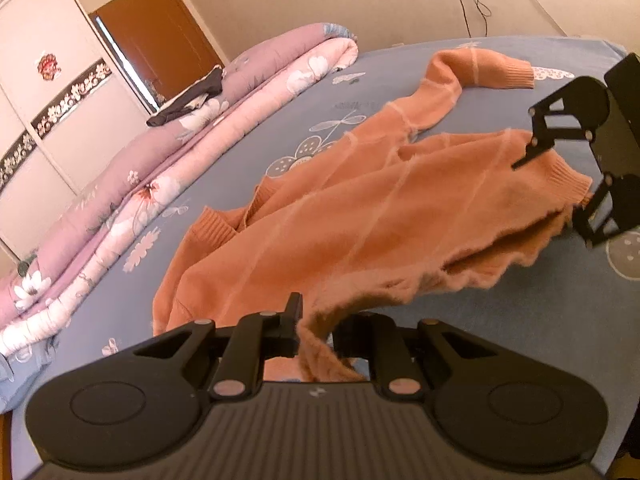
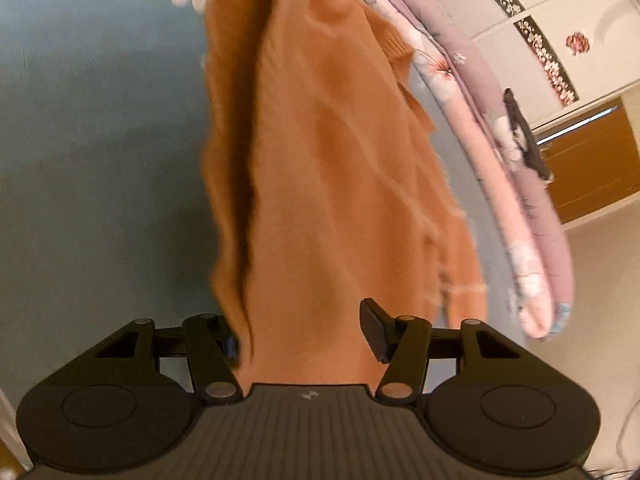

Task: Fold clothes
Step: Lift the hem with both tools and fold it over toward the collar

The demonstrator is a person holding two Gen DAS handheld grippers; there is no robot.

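A bedroom, a blue floral bedsheet (image 1: 280, 92) and a rolled pink quilt (image 1: 168, 152) at its far side. The orange sweater (image 1: 360, 208) sprawls mid-bed. Left gripper (image 1: 316, 328) is clamped on its fuzzy hem; right gripper (image 2: 304, 336) is spread wide, fabric between its jaws, unpinched. It looks soft, light and floppy: best taken by the hem corners.

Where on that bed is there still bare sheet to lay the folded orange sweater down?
Bare blue sheet lies near the camera, in front of the sweater's lifted hem, and more at the far edge between the rolled pink quilt and the outstretched sleeve. The middle is crowded by the sweater and the left side by the quilt.
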